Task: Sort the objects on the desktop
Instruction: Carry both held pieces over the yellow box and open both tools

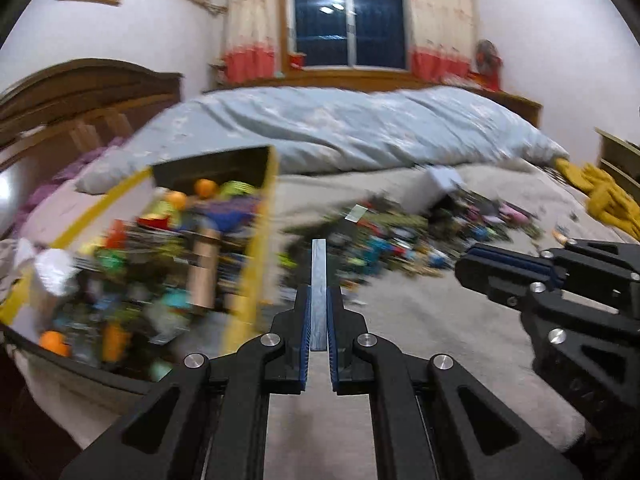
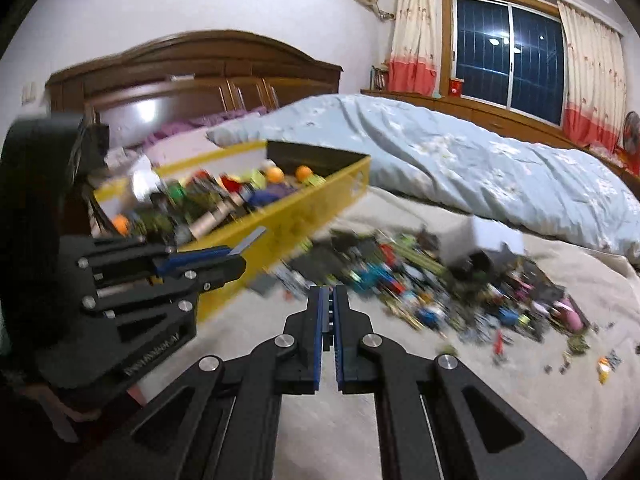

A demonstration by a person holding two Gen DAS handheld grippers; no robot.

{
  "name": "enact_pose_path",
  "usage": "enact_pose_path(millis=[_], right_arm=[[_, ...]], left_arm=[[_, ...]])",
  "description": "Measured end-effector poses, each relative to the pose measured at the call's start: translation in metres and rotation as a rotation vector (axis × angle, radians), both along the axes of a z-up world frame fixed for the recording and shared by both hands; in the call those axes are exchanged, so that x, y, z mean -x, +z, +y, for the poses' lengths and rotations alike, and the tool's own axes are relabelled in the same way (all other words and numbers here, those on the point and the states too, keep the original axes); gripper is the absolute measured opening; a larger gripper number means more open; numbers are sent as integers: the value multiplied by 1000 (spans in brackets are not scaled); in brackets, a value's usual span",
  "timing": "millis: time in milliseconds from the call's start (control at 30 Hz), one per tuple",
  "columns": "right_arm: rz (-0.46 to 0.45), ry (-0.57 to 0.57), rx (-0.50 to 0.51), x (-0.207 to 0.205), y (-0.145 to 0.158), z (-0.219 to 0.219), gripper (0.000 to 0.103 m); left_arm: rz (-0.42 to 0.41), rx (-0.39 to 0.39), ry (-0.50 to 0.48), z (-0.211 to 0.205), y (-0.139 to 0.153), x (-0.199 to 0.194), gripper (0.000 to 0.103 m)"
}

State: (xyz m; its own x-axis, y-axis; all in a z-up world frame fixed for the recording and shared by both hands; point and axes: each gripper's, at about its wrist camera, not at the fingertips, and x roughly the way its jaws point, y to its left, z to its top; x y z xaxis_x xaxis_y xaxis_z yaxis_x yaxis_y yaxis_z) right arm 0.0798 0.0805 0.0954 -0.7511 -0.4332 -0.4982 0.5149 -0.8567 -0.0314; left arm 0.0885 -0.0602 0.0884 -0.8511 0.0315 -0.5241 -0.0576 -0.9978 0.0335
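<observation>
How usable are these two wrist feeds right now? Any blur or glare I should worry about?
Left wrist: the yellow box and loose pile smear with motion blur, while the left gripper and its grey strip stay sharp. Right wrist: the same blur on the pile, plus glare on the headboard; both views bow at the edges.

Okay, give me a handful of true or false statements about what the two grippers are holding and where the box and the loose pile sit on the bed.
1. The left gripper is shut on a thin grey strip. True.
2. The right gripper stands wide open. False: its jaws are shut on a small dark piece.
3. The yellow box is empty. False: it is full of mixed small items.
4. A pile of small pieces lies on the beige bed cover. True.
5. A blue quilt lies behind the pile. True.
</observation>
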Motion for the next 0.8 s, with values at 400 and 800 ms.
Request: enact_pose_path(millis=[400, 800], right_arm=[[39, 117, 30, 10, 10, -100, 4], [-7, 140, 40, 40, -9, -137, 4]], left_arm=[[63, 0, 205, -76, 9, 2, 9], [-3, 12, 347, -117, -8, 12, 9]])
